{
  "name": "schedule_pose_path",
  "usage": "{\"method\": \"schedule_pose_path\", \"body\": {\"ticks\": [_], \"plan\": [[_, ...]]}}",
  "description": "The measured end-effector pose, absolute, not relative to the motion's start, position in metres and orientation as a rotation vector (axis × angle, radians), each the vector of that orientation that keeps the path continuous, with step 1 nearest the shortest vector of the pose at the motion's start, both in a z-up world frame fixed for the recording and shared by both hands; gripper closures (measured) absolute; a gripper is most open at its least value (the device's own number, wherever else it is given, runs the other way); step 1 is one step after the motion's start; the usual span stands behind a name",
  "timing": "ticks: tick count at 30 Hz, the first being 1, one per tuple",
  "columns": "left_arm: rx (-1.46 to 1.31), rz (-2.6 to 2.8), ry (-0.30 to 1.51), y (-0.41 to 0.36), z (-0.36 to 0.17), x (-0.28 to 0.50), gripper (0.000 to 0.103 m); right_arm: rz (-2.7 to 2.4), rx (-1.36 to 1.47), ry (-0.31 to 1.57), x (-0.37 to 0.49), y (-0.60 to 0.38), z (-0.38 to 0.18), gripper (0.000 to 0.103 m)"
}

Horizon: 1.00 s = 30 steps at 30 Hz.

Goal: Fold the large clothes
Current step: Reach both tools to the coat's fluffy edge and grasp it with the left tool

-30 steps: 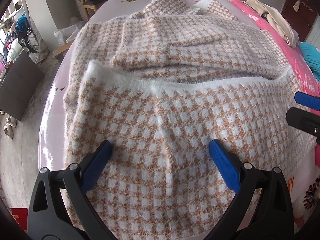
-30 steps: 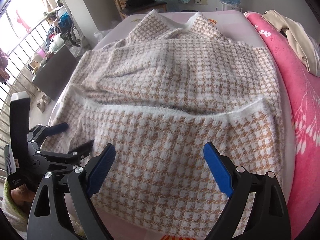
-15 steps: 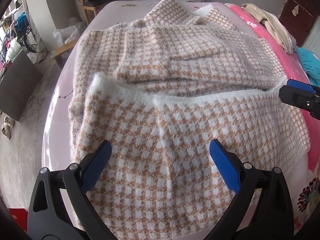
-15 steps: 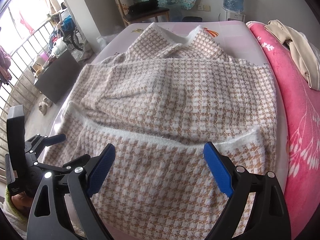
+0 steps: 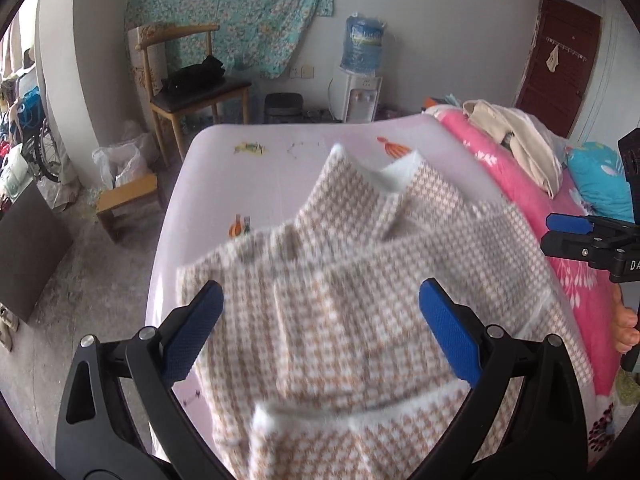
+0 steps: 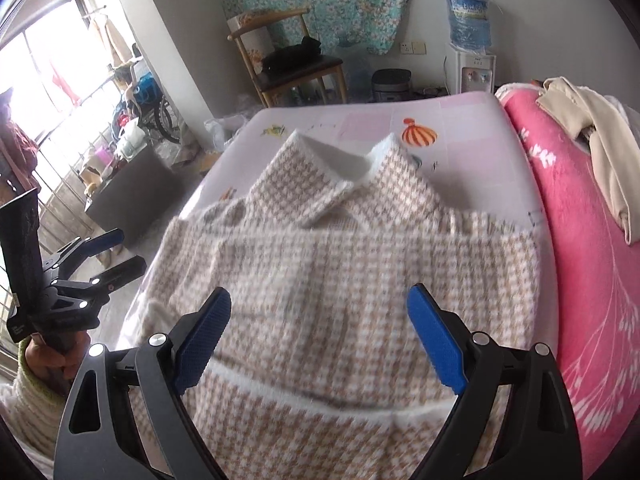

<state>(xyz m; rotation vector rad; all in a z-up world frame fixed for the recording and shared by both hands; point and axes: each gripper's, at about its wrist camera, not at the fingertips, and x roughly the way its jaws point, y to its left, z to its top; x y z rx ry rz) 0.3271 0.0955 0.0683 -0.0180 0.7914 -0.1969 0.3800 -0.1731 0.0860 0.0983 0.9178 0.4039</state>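
Note:
A large tan-and-white houndstooth coat [image 5: 360, 280] lies on the pale pink bed sheet [image 5: 240, 184], collar at the far end, its lower part folded up with a white fuzzy edge near me. It also shows in the right wrist view [image 6: 360, 280]. My left gripper [image 5: 320, 328] is open and empty, raised above the coat's left side. My right gripper [image 6: 320, 332] is open and empty above the coat's middle. Each gripper shows in the other's view, the right one [image 5: 560, 232] at the right edge, the left one [image 6: 112, 252] at the left edge.
A pink floral blanket [image 6: 592, 280] with a beige garment [image 6: 592, 128] lies along the bed's right side. A wooden chair [image 5: 188, 92], a low stool [image 5: 128, 200] and a water dispenser [image 5: 360, 80] stand beyond the bed. Floor drops off at the left.
Both grippers have lifted and tilted up, away from the coat, so the room beyond the bed now shows. The coat stays folded on the bed.

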Motion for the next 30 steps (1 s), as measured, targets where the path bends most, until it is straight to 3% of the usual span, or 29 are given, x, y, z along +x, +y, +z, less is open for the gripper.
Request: {"method": "schedule_pose_path", "body": {"ticks": [5,12,15,17,20,22,26,30], "plan": [[-0.106,-0.225,0.829,0.095,0.071,0.424,0.008,0.383,0.162,0.947,0.472,-0.182,0.087,0.016],[-0.297,-0.244,0.904,0.082,0.029,0.535,0.009,0.274,0.279,1.085,0.587,-0.179,0.030,0.016],[-0.276,-0.203,0.962,0.069,0.009,0.560,0.017,0.286,0.335,1.137,0.610,-0.177,0.006,0.016],[-0.270,-0.187,1.001,0.065,-0.003,0.572,0.030,0.302,0.355,1.168,0.619,-0.174,-0.008,0.021],[-0.295,-0.188,1.034,0.068,-0.016,0.579,0.050,0.326,0.327,1.211,0.622,-0.162,-0.023,0.032],[-0.314,-0.215,1.031,0.070,-0.017,0.579,0.062,0.331,0.277,1.219,0.621,-0.154,-0.027,0.054],[-0.248,-0.266,1.007,0.058,-0.003,0.568,0.089,0.333,0.214,1.194,0.614,-0.151,-0.020,0.079],[-0.139,-0.286,0.973,0.043,0.018,0.551,0.092,0.352,0.225,1.158,0.601,-0.158,-0.005,0.088]]}}
